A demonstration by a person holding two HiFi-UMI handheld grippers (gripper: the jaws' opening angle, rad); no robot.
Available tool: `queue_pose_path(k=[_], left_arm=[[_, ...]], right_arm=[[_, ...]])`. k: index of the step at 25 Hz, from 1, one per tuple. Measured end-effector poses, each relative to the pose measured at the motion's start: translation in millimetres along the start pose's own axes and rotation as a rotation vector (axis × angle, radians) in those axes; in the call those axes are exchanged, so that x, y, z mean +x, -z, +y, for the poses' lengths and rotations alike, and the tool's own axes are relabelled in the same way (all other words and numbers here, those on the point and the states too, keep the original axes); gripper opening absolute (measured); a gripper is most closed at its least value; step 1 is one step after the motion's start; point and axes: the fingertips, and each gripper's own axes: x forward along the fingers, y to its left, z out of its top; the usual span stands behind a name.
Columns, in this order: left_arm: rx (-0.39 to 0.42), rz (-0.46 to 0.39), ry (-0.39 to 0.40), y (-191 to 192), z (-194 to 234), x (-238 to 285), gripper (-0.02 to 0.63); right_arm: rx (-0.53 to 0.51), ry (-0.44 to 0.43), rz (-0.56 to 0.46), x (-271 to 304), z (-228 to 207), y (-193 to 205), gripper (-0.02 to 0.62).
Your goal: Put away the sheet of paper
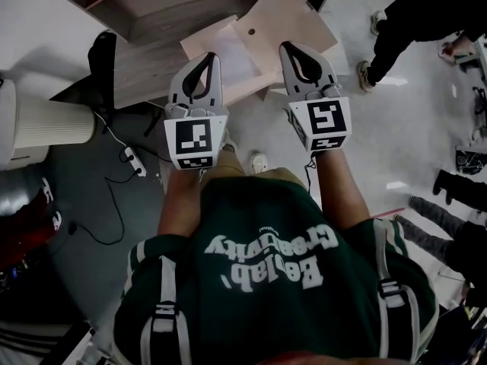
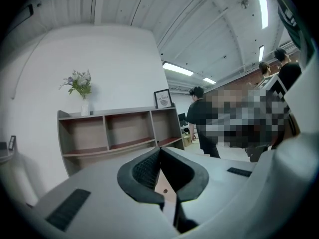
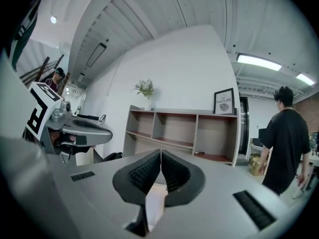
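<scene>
White paper sheet [image 1: 232,59] is lying before the grey wooden shelf [image 3: 195,133]; left tongs [image 1: 209,56] and right tongs [image 1: 288,47] are hovering shut, empty, probably needing opening to grasp.

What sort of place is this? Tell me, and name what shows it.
Probably an office or lab workroom: an open shelf unit with a framed print and a vase of flowers on top, ceiling strip lights, and people standing about.

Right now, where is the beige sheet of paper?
Head view, upper centre: the beige sheet of paper is pinched in the jaws of the left gripper and right gripper, near the wooden shelf unit.
</scene>
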Motion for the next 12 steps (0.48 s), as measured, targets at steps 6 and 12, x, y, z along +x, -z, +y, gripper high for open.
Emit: queue_pose_path(k=[6, 12], left_arm=[[0.012, -0.02, 0.006, -8, -2, -8, 0.017], [0.02, -0.028, 0.022, -19, 8, -12, 0.017]], right_arm=[[-0.002, -0.005, -0.017, -13, 6, -12, 0.037], [-0.054, 0.001, -0.013, -12, 18, -26, 0.034]])
